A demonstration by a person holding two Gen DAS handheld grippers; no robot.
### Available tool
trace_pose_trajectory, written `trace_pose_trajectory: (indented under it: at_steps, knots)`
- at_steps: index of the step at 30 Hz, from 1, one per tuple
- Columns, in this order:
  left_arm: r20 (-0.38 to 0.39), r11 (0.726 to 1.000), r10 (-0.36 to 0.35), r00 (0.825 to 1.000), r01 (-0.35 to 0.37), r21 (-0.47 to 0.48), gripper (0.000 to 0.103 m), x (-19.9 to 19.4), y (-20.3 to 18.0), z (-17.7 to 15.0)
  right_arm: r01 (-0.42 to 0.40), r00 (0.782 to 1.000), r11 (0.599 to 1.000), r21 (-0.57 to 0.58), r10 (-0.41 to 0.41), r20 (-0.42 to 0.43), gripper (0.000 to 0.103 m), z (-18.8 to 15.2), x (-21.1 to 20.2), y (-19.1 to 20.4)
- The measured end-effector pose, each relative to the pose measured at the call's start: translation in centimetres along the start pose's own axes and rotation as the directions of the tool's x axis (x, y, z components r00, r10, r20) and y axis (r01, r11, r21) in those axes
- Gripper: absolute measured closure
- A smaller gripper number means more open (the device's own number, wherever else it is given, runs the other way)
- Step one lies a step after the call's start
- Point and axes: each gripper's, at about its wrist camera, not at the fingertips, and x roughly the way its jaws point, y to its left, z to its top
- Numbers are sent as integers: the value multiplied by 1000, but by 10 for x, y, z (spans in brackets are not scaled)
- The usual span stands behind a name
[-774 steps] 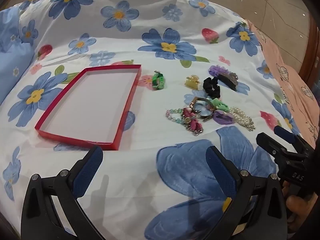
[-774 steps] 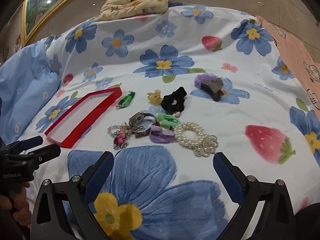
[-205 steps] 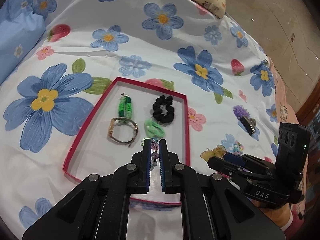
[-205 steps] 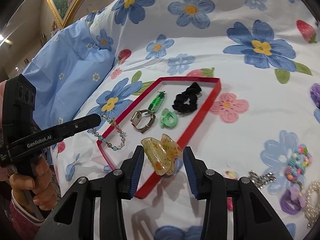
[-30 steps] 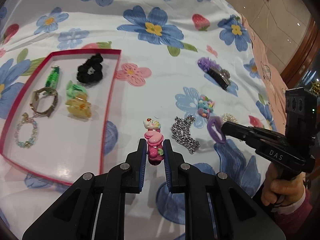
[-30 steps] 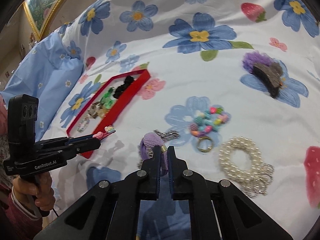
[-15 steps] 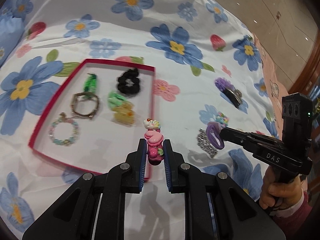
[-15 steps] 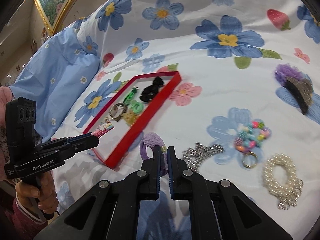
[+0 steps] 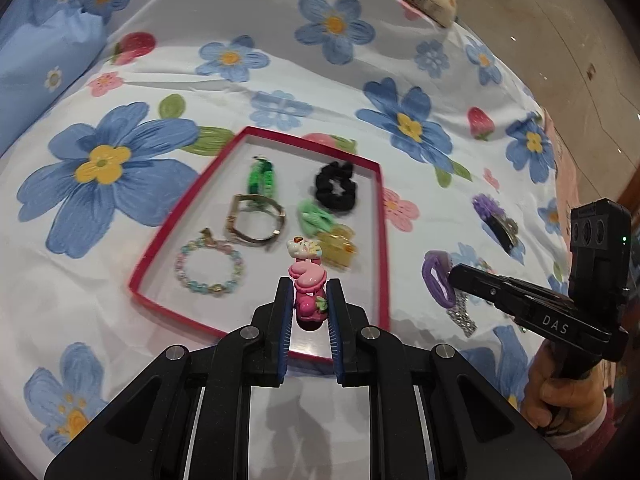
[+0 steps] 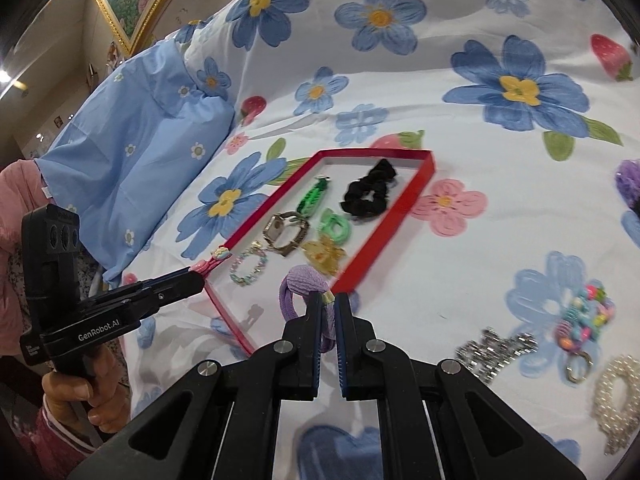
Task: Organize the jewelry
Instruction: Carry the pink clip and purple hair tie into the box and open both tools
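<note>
My left gripper is shut on a pink cartoon hair clip, held over the near edge of the red tray. My right gripper is shut on a purple hair tie, just right of the tray's near corner. The tray holds a bead bracelet, a watch, a green bracelet, a black scrunchie, a green tie and a yellow claw clip. The right gripper also shows in the left wrist view, the left gripper in the right wrist view.
On the flowered bedspread right of the tray lie a silver chain, a colourful bead piece, a pearl bracelet and a purple-and-black hair clip. A blue pillow lies left of the tray.
Both grippers have moved left toward the tray with their items. The left gripper's clip now hangs over the tray's near edge; the right gripper's hair tie is near the tray's corner.
</note>
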Motion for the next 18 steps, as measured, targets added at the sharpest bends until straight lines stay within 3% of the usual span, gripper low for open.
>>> trace_pose_trajectory:
  at_steps: [15,18]
  knots:
    - [-26,997,52,998,-54,-51,88,25,43,12,-22,997,999,-40,19,-75,97,22,61,27]
    - [-47,997,36,998,-39,-60,88,33,48,13,-16,994,998,-56,10,-107,97,24,75,33]
